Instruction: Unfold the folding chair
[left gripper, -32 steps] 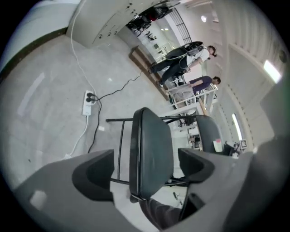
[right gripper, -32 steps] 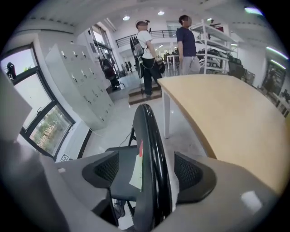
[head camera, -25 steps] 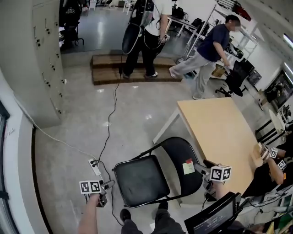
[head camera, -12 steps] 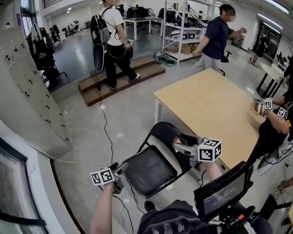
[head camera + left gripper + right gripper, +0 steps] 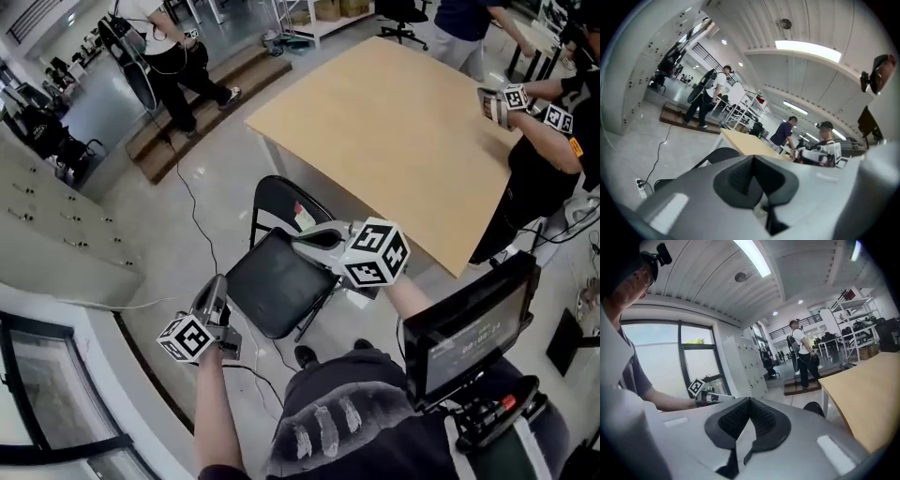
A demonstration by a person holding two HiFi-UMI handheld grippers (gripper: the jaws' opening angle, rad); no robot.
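The black folding chair (image 5: 274, 273) stands unfolded on the grey floor, its backrest (image 5: 282, 202) toward the table. My left gripper (image 5: 217, 283) hovers to the left of the seat, shut and empty. My right gripper (image 5: 300, 241) hangs above the seat's right side, also shut with nothing in it. In the left gripper view the jaws (image 5: 752, 158) meet, and the chair's backrest (image 5: 721, 153) shows beyond them. In the right gripper view the closed jaws (image 5: 749, 400) point toward the left gripper (image 5: 708, 397), with the chair's backrest (image 5: 813, 407) low at the right.
A wooden table (image 5: 394, 122) stands just behind the chair; another person with grippers (image 5: 514, 99) works at its far side. A screen (image 5: 467, 330) hangs at my chest. A cable (image 5: 187, 211) runs across the floor. Grey lockers (image 5: 42, 234) line the left; someone stands on a wooden platform (image 5: 202, 89).
Both grippers have risen off the chair and their jaws have gone from open to shut. The head view has swung, so the chair now sits lower and nearer the table.
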